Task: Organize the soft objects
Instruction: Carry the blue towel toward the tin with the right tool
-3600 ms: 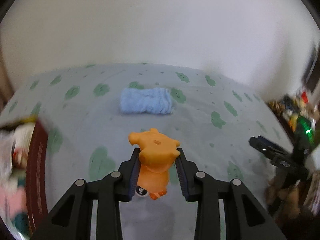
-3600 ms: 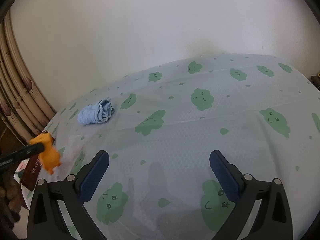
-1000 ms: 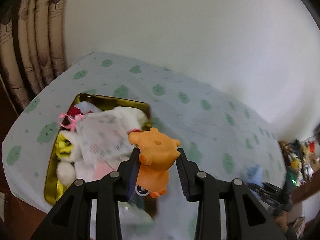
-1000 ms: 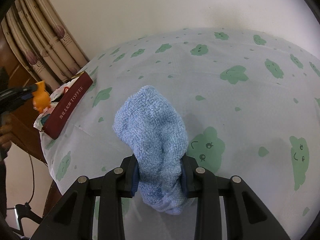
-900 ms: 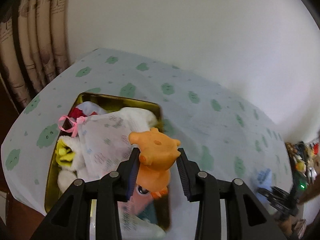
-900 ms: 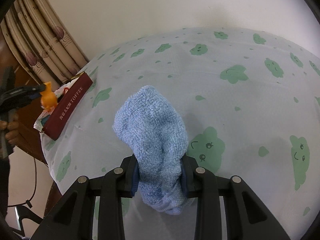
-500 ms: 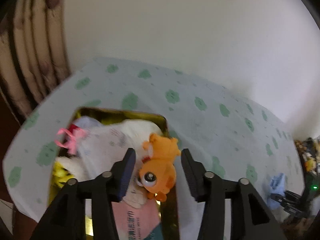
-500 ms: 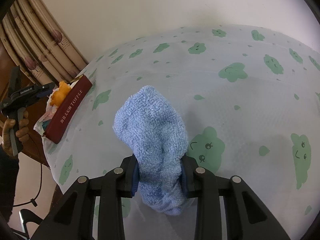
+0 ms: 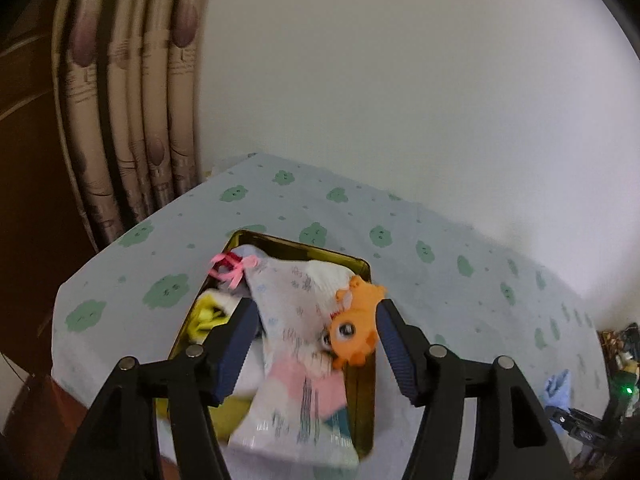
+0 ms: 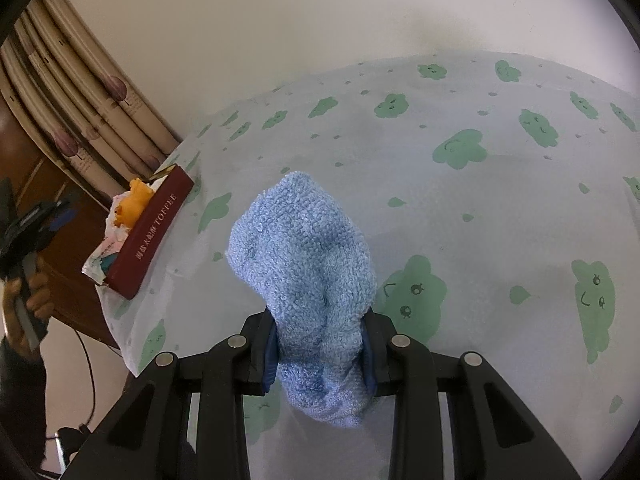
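Note:
My left gripper is open above the gold tin box. The orange toy animal lies free on the soft things in the box, next to my right finger. The same toy shows in the right wrist view behind the box's red side. My right gripper is shut on the blue towel and holds it above the bed. The towel also shows far right in the left wrist view.
The box sits at the bed's corner on the green-cloud sheet. It holds white packets, a yellow item and a pink ribbon. Curtains hang beyond the corner. The wall is behind the bed.
My left gripper opened and let the orange toy drop onto the items in the box. My right gripper keeps its hold on the blue towel and has hardly moved.

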`<state>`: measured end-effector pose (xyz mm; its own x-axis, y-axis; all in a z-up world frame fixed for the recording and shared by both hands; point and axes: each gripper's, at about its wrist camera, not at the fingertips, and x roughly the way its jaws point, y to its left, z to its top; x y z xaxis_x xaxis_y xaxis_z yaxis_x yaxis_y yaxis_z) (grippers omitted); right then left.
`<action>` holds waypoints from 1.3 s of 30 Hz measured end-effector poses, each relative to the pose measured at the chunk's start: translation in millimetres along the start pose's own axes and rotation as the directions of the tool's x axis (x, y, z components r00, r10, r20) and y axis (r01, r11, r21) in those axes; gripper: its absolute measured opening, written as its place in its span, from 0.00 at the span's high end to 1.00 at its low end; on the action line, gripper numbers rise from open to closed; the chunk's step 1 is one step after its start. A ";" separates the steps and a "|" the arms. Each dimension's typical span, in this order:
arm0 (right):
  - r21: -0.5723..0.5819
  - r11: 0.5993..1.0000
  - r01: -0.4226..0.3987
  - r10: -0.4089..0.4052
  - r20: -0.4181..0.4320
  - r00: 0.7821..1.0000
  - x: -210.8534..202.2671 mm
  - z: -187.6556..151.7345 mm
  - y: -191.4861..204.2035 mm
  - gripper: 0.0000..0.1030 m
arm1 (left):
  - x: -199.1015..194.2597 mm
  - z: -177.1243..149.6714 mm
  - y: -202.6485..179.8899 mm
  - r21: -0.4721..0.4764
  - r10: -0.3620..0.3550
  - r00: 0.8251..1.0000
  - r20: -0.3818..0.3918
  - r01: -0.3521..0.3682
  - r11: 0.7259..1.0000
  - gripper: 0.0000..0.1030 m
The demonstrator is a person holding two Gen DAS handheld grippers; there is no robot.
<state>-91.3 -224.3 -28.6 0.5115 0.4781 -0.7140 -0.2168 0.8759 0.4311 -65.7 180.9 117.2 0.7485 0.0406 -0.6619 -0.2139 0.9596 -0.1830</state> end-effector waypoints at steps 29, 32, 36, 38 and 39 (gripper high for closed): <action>-0.248 0.898 -0.363 0.331 -0.162 0.930 70.3 72.0 284.0 0.69 | -66.2 -119.9 44.6 0.056 0.315 0.949 0.004 -0.315 0.947 0.38; -0.264 0.893 -0.365 0.324 -0.187 0.928 89.3 79.6 303.8 0.68 | -59.3 -119.6 49.7 0.050 0.318 0.948 -0.028 -0.317 0.947 0.38; -0.254 0.897 -0.363 0.314 -0.213 0.925 113.4 84.5 319.7 0.68 | -47.1 -121.3 55.8 0.063 0.320 0.943 -0.086 -0.316 0.947 0.38; -0.244 0.899 -0.364 0.314 -0.220 0.924 120.8 85.7 324.2 0.68 | -43.9 -122.7 59.5 0.052 0.310 0.945 -0.107 -0.306 0.951 0.38; -0.237 0.899 -0.368 0.317 -0.224 0.921 124.4 85.5 326.2 0.68 | -43.6 -123.2 60.3 0.050 0.310 0.944 -0.111 -0.306 0.951 0.38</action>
<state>-27.3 115.2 70.3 0.2158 0.7333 -0.6448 -0.5803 0.6274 0.5193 -188.5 202.7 45.4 0.5708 0.3047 -0.7625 -0.4009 0.9138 0.0650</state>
